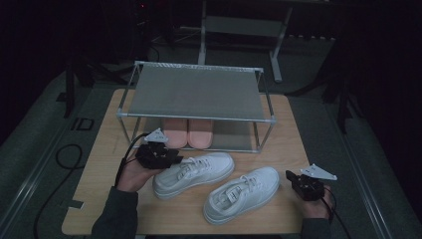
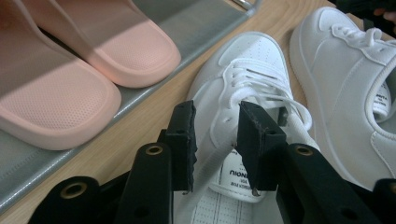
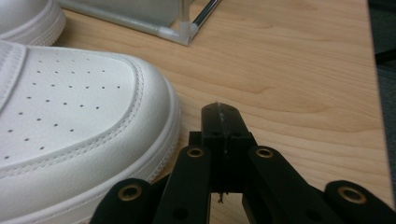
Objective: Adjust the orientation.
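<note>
**Left tool grips a sneaker by its collar**

While the left tool (image 2: pixel 215 140) is clamped on the tongue and collar of the left white sneaker (image 1: pixel 194 173) near the bench's middle, the right tool (image 3: pixel 219 116), jaws together and empty, sits by the right white sneaker (image 1: pixel 242 193) toward the bench's near right corner. Both sneakers look light, the uppers soft; the stiffer heel collar probably offers the firmest hold. The pink slippers (image 1: pixel 187 132) rest on the rack (image 1: pixel 196 92) behind.
</note>
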The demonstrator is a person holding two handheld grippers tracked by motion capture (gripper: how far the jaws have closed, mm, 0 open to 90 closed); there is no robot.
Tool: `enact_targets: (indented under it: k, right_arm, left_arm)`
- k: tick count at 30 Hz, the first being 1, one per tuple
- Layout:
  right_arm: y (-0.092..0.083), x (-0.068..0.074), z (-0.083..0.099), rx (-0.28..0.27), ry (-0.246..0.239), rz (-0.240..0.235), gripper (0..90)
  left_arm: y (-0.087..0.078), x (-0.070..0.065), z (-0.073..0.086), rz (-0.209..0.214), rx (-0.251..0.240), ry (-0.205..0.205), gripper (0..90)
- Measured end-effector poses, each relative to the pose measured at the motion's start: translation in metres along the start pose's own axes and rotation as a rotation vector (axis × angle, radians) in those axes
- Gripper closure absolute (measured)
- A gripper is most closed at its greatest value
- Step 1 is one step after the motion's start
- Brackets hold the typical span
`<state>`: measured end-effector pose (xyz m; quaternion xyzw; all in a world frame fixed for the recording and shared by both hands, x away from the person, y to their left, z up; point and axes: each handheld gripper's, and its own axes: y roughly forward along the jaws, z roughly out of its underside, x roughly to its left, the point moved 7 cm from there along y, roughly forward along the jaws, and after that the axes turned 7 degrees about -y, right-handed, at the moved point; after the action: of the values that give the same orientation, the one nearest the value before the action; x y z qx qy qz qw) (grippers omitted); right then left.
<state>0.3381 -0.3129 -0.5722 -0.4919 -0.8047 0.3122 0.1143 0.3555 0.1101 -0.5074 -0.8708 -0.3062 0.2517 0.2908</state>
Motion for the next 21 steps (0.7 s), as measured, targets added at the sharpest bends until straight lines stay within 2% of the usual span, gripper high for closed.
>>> enact_targets:
  k: [6, 8, 9, 12, 14, 15, 18, 21]
  right_arm:
    - [0.004, 0.015, -0.001, -0.002, -0.029, -0.078, 90.0]
    - [0.003, 0.017, -0.002, 0.008, -0.050, -0.060, 90.0]
    - [0.001, 0.020, -0.002, -0.015, -0.032, -0.093, 90.0]
    - [-0.002, 0.024, -0.002, -0.023, -0.032, -0.106, 90.0]
    - [-0.005, 0.031, -0.003, -0.032, -0.035, -0.126, 90.0]
    - [-0.007, 0.037, -0.004, -0.033, -0.052, -0.138, 90.0]
    - [-0.006, 0.039, -0.005, -0.028, -0.066, -0.128, 90.0]
    - [0.001, 0.028, -0.007, -0.011, -0.046, -0.074, 90.0]
  left_arm:
    - [-0.002, 0.002, 0.003, -0.003, 0.001, -0.009, 66.7]
    - [-0.003, 0.003, 0.003, -0.004, -0.001, -0.010, 66.7]
    - [-0.003, 0.003, 0.003, -0.005, -0.003, -0.014, 66.7]
    - [-0.003, 0.003, 0.004, -0.004, -0.005, -0.014, 66.7]
    - [-0.003, 0.003, 0.004, -0.004, -0.002, -0.013, 66.7]
    - [-0.003, 0.003, 0.004, -0.004, -0.002, -0.013, 66.6]
    - [-0.003, 0.003, 0.004, -0.004, -0.006, -0.014, 66.7]
    - [-0.005, 0.004, 0.004, -0.005, -0.009, -0.015, 66.7]
